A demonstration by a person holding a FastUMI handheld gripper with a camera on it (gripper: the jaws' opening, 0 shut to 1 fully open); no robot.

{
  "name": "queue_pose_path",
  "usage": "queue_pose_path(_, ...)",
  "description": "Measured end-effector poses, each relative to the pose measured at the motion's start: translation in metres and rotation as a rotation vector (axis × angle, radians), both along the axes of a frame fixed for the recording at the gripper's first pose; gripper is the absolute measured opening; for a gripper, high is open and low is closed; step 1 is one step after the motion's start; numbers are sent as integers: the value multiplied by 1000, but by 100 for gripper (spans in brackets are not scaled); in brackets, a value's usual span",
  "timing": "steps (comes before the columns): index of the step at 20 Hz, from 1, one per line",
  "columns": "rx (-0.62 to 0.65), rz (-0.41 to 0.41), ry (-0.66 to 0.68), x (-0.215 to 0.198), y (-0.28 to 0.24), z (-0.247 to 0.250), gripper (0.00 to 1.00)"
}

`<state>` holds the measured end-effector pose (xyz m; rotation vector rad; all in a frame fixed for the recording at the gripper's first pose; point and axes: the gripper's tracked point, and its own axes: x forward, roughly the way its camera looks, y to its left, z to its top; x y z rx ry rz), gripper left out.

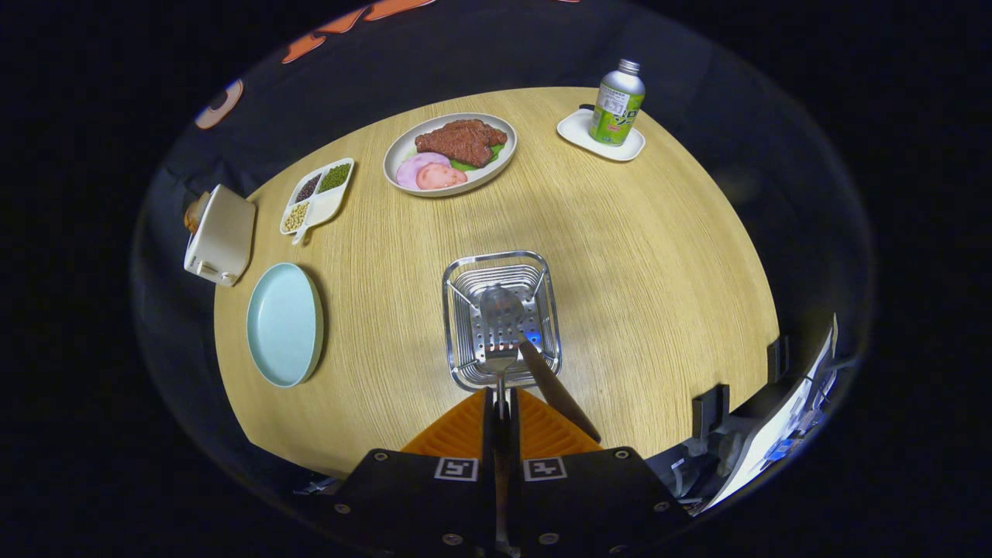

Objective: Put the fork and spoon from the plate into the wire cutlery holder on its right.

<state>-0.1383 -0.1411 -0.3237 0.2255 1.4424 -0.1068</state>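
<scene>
Gripper view from above the table. At lower centre of the frame I see the spoon, bowl end pointing away from me, its thin handle pinched between the gripper fingers, which are pressed together on it. The spoon bowl hangs over the open mouth of the holder, a square wire basket with a perforated floor, just ahead of the fingertips. A second, dark handle leans out of the holder's near right corner; I cannot tell whether it belongs to the fork. Left of the holder, at middle left, lies the plate, pale blue. Further out: a divided dish of beans at upper left, a toaster off the table's left edge, a food plate at upper centre, and a can on a white coaster at upper right. All rest on the wooden table.
</scene>
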Motion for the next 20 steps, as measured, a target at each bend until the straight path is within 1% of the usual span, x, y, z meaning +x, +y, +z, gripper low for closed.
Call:
queue_pose_path(2, 19, 1, -31, 8, -1, 6, 8)
queue_pose_path(3, 31, 5, -74, 18, -1, 12, 9)
queue_pose_path(4, 39, 16, -132, 28, 0, 20, 10)
queue_pose_path(7, 18, 48, -346, 68, -1, 56, 9)
queue_pose_path(9, -3, 46, -515, 95, 0, 87, 12)
queue_pose_path(11, -27, 30, -703, 120, 2, 127, 29)
queue_pose_path(13, -60, 9, -864, 135, 2, 170, 45)
queue_pose_path(14, -78, 3, -931, 141, 2, 189, 58)
queue_pose_path(15, -103, -3, -996, 145, 1, 209, 62)
queue_pose_path(16, -133, -6, -1053, 150, -1, 227, 71)
queue_pose_path(18, -196, -7, -1151, 157, -2, 257, 80)
queue_pose_path(20, -251, 0, -1220, 159, -1, 282, 84)
